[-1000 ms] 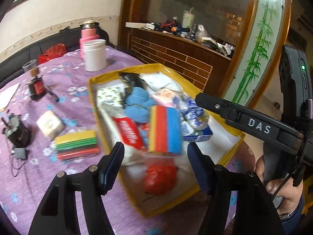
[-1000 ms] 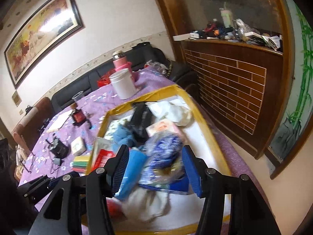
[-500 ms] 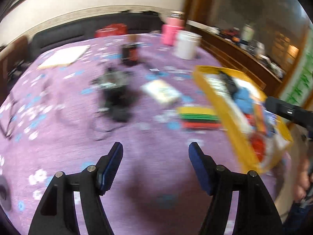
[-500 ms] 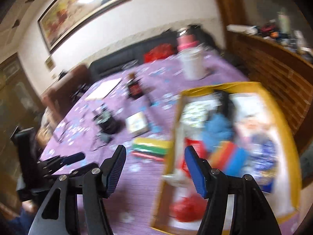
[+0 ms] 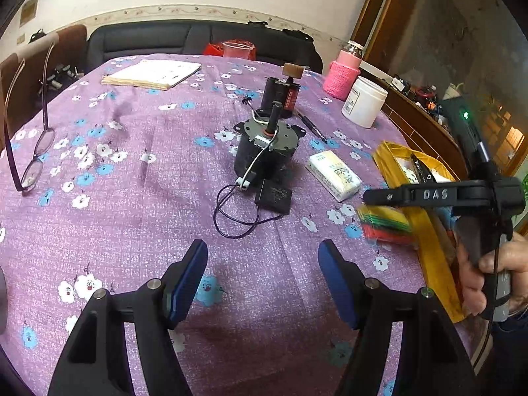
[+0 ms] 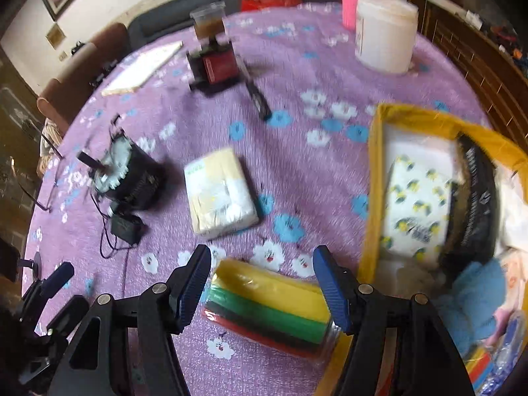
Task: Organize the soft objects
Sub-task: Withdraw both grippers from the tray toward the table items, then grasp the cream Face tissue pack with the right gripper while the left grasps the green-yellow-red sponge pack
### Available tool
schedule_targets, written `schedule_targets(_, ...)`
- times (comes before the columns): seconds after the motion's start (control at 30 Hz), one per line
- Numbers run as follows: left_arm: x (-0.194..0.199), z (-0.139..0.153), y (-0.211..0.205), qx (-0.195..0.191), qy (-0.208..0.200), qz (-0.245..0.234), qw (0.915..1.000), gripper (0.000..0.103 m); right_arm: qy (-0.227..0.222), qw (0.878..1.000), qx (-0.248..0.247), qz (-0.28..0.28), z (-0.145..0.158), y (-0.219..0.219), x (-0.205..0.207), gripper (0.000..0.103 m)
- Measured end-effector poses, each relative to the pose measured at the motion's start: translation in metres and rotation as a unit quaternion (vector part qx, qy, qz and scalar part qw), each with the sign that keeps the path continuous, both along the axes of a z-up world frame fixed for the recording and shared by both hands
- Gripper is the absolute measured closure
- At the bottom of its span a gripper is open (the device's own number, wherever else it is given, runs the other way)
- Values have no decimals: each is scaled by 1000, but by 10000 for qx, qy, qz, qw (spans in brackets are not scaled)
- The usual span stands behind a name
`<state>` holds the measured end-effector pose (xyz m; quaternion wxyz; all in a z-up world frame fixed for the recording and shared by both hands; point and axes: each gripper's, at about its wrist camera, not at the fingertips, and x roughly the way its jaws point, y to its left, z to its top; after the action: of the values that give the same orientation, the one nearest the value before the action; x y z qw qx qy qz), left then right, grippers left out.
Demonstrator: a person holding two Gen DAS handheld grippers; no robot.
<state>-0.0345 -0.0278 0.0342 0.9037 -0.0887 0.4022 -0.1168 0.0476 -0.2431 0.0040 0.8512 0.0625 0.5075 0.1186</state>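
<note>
A wrapped stack of yellow, green and red sponges [image 6: 270,303] lies on the purple flowered cloth, just left of the yellow box [image 6: 373,178]. My right gripper [image 6: 261,254] hovers over it, open, its blue pads apart from the wrap. A pale tissue pack [image 6: 219,191] lies further out. The box holds a lemon-print pack [image 6: 415,211], a black pouch [image 6: 475,198] and a blue fluffy thing [image 6: 478,300]. My left gripper [image 5: 262,247] is open over bare cloth, with nothing between its pads. The sponges [image 5: 386,222] and tissue pack [image 5: 333,175] lie to its right.
A black motor [image 5: 264,151] with a cord and small adapter sits mid-table. Glasses [image 5: 33,165] lie far left, a booklet [image 5: 151,72] at the back. A white jar [image 5: 363,102], pink bottle [image 5: 341,76] and pen [image 5: 312,128] stand toward the right. A hand [image 5: 478,280] holds the right gripper's handle.
Both grippers swung left, away from the yellow box. The left now faces the table's middle. The right came over the sponge stack, its jaws slightly wider.
</note>
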Motion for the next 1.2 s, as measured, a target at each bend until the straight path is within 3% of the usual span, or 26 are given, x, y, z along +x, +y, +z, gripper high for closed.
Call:
schedule_targets(0.1,1,-1,4,-56,32,50,10000,34,134,9998,-11,131,-2,10,-13,34)
schedule_targets(0.17,1,0,6,-104,50,88,9999,34,324,9983,314,380,-4,20,-31,26)
schedule_targets(0.2,1,0,7,-139,55,113,9998,34,333,9972,441,495,-2,24,-40,26)
schedule_targets(0.27,1,0,9,-177,51,146,9997,34,516,9876,1146,941,2,33,-57,25)
schedule_targets(0.3,2,1,9,-181,60,158,9997,34,455,9859,1224,1043,8,35,-62,25)
schedule_targets(0.4,2,0,9,-174,63,163,9997,34,-421,9963,250,704,34,34,-55,26)
schedule_targets(0.47,2,0,9,-184,49,188,9996,34,-708,9959,-253,496,38,32,-35,26)
schedule_targets(0.57,3,-2,12,-226,88,228,9994,34,-467,9970,-271,562,26,39,-2,26)
schedule_targets(0.7,5,-4,13,-254,137,226,9993,34,-486,9949,-749,476,10,56,25,29)
schedule_targets(0.73,5,-4,14,-267,141,228,9993,34,-494,9945,-784,483,5,56,30,38)
schedule_targets(0.77,4,-5,14,-278,146,229,9992,34,-445,9944,-847,450,-1,55,33,54)
schedule_targets(0.8,5,-5,14,-286,157,224,9992,34,-376,9948,-871,373,-5,52,33,54)
schedule_targets(1.0,3,-4,13,-291,159,167,9993,34,-585,9963,-563,271,9,43,-8,55)
schedule_targets(1.2,3,-4,13,-287,149,171,9993,34,-643,9931,-948,255,2,44,-73,55)
